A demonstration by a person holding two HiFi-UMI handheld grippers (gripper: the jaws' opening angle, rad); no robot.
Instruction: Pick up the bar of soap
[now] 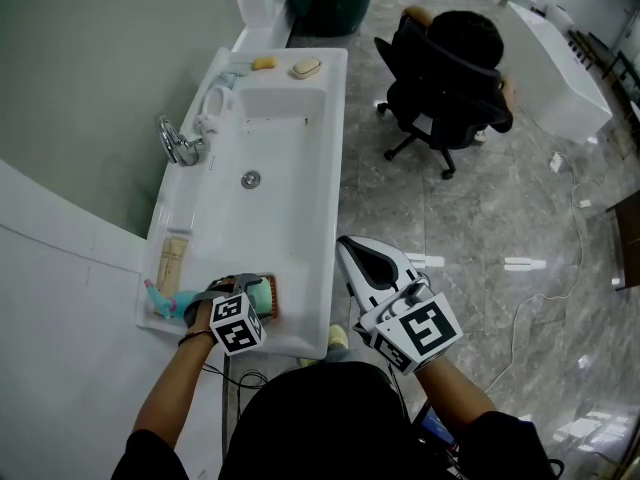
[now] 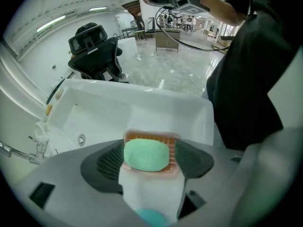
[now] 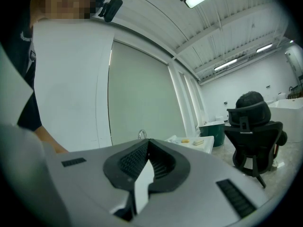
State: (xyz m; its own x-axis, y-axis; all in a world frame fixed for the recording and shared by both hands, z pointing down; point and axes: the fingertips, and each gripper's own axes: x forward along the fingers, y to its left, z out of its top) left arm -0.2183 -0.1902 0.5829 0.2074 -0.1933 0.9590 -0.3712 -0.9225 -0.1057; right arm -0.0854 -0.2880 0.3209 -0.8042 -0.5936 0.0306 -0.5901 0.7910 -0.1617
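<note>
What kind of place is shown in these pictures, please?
Probably a bathroom-fixture showroom or test hall, not a home: a white washbasin with a faucet, and an office chair on a wide polished stone floor.

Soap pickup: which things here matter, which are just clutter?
In play: green soap bar, orange soap dish, left gripper (open, over the bar).
Lying about: right gripper (shut), faucet, yellow bar, beige bar, tube, office chair.

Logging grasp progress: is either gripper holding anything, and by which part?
Nothing is held. The left gripper has open jaws either side of the soap in its dish, not pressing it; the right gripper is shut and empty.
</note>
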